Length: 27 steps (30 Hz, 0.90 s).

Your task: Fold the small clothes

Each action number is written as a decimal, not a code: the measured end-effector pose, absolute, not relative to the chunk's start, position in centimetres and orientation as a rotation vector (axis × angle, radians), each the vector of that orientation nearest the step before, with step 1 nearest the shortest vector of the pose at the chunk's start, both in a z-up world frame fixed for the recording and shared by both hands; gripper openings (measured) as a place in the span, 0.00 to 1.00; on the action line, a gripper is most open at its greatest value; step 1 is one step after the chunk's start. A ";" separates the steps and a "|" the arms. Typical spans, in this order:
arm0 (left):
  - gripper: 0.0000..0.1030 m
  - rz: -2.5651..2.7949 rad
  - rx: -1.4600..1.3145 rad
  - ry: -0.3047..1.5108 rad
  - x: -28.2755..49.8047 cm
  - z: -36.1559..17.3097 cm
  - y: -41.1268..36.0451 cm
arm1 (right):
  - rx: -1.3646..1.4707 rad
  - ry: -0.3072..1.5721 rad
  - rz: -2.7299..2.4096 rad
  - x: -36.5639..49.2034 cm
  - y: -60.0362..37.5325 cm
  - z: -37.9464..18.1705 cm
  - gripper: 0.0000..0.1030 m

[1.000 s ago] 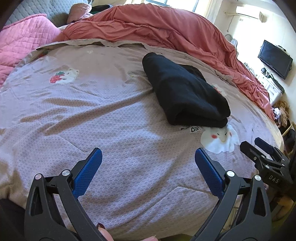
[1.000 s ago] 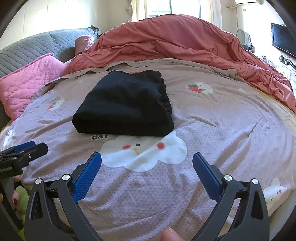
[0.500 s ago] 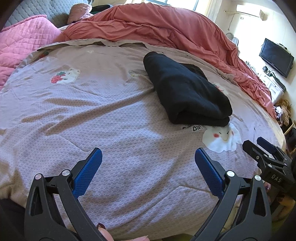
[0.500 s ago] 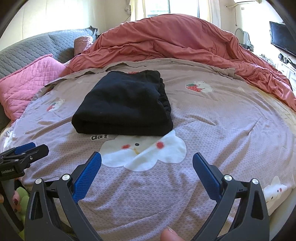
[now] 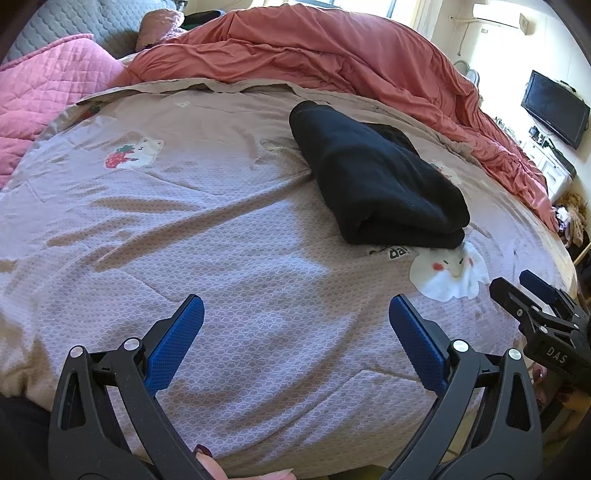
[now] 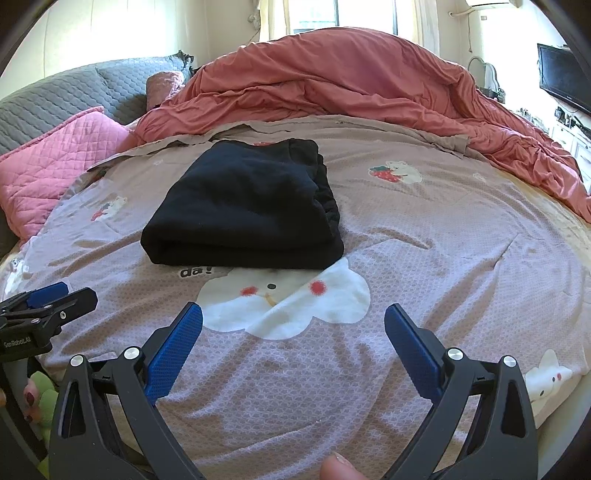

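Right wrist: pink pillow beside folded garment.

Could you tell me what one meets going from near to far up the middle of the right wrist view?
right gripper, open → white cloud print → folded black garment → rumpled coral duvet → window.

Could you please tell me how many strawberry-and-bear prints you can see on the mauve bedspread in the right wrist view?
2: one strawberry-and-bear print lies right of the folded black garment, another left of it. More may be hidden beneath the garment or the coral duvet.
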<state>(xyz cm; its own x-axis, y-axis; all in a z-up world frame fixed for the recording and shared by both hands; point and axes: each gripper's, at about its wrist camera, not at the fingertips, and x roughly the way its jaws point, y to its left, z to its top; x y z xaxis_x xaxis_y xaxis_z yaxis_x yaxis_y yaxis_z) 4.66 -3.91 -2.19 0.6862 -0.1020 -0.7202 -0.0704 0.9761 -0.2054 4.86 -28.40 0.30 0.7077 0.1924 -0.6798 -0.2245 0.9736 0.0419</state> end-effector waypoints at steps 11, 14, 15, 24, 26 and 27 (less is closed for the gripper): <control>0.91 -0.005 -0.220 0.818 4.7 -2.3 -3.9 | -0.043 0.743 0.220 4.8 -28.5 0.2 0.95; 0.91 -0.004 -0.220 0.816 4.7 -2.3 -3.8 | -0.044 0.741 0.218 4.8 -28.5 0.2 0.95; 0.91 -0.005 -0.219 0.817 4.7 -2.3 -3.9 | -0.044 0.741 0.218 4.8 -28.5 0.2 0.95; 0.91 -0.006 -0.219 0.817 4.7 -2.2 -3.9 | -0.042 0.746 0.216 4.8 -28.5 0.1 0.95; 0.91 -0.006 -0.218 0.816 4.7 -2.2 -3.9 | -0.042 0.745 0.215 4.7 -28.5 0.1 0.95; 0.91 -0.005 -0.218 0.817 4.7 -2.2 -3.9 | -0.042 0.745 0.216 4.8 -28.5 0.1 0.95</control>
<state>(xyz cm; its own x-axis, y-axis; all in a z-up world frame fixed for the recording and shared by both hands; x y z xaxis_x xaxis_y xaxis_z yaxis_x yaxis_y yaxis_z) 4.70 -3.91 -2.24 0.6854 -0.0883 -0.7228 -0.0793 0.9777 -0.1946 4.76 -28.47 0.13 0.7137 0.1799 -0.6769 -0.2099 0.9770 0.0384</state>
